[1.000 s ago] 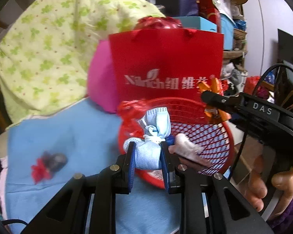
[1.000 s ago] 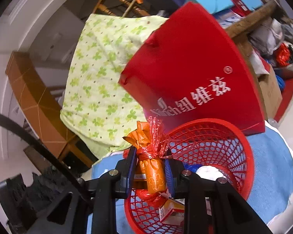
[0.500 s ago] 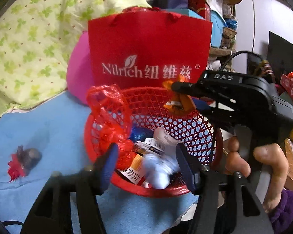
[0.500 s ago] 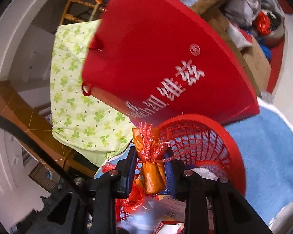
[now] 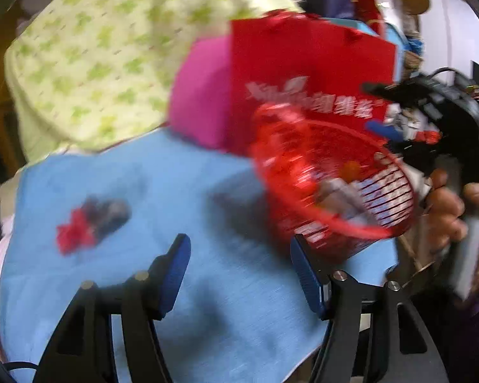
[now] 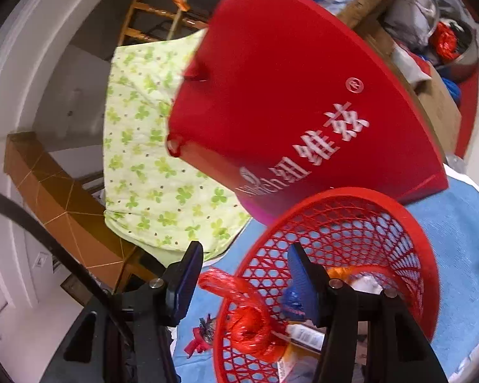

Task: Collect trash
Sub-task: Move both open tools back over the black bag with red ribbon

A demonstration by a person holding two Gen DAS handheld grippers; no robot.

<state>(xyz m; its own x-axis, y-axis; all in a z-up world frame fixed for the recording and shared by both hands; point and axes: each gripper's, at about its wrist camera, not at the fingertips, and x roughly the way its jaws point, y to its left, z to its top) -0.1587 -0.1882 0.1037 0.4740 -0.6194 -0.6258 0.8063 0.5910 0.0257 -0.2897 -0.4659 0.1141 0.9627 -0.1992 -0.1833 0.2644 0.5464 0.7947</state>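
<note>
A red mesh basket (image 5: 341,223) (image 6: 335,198) stands on a blue cloth (image 5: 182,175) with several pieces of trash inside. My left gripper (image 5: 239,255) hovers over the cloth just left of the basket, its jaws opening, nothing between them. A small red and dark wrapper (image 5: 89,220) (image 6: 201,332) lies on the cloth to its left. My right gripper (image 6: 246,271) (image 5: 380,110) hangs at the basket's rim, jaws opening and empty. An orange wrapper (image 6: 338,271) lies in the basket beside a red plastic bundle (image 6: 249,322).
A red paper bag (image 5: 303,73) (image 6: 303,95) stands right behind the basket, with a pink cushion (image 5: 201,95) and a green-patterned quilt (image 5: 95,63) to its left. A hand (image 5: 447,214) holds the right gripper. Cluttered shelves fill the back right.
The left gripper opened, dropped its light blue wad into the basket and swung left over the cloth. The right gripper opened and the orange wrapper fell into the basket.
</note>
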